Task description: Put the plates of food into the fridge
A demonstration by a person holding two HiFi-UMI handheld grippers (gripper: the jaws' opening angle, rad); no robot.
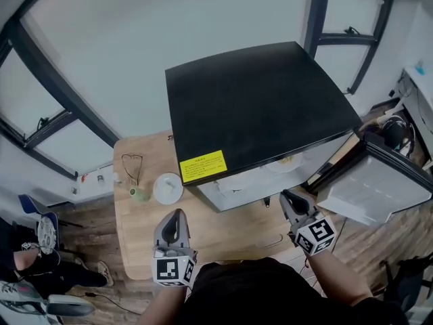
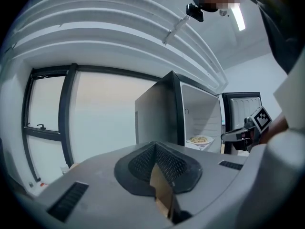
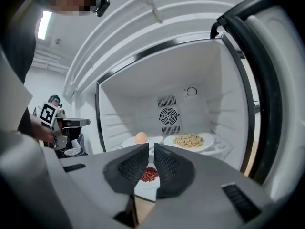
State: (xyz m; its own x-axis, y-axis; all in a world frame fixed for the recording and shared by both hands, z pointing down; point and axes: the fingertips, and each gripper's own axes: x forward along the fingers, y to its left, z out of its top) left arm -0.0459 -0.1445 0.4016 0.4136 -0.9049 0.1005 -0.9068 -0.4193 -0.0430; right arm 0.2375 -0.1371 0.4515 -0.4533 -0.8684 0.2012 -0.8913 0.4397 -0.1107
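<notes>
Black-topped white fridge (image 1: 257, 107): it sits on the wooden counter (image 1: 135, 249), and its door (image 1: 375, 185) hangs wide open.
Plates inside: I count three. There is a white plate of pale noodles (image 3: 208, 139). Beside it is a white plate with a round orange thing like an egg (image 3: 127, 142). Lower down is a white plate of red bits (image 3: 145, 188).
Left gripper (image 1: 177, 219): its fingers (image 2: 143, 163) are pressed together with nothing in them. It hangs over the counter in front of the fridge.
Right gripper (image 1: 289, 205): its fingers (image 3: 131, 168) are almost together, with only a thin slit between them. Nothing is in the slit. I see the red plate through it, but it is farther back and not touched. This gripper points into the fridge.
On the counter: a small round white dish (image 1: 167, 188) sits just beside a little green cup (image 1: 139, 194). I cannot tell if the dish has food on it.
How far along: I think the job is nearly done. The small dish may need to go in too, if it holds food.
</notes>
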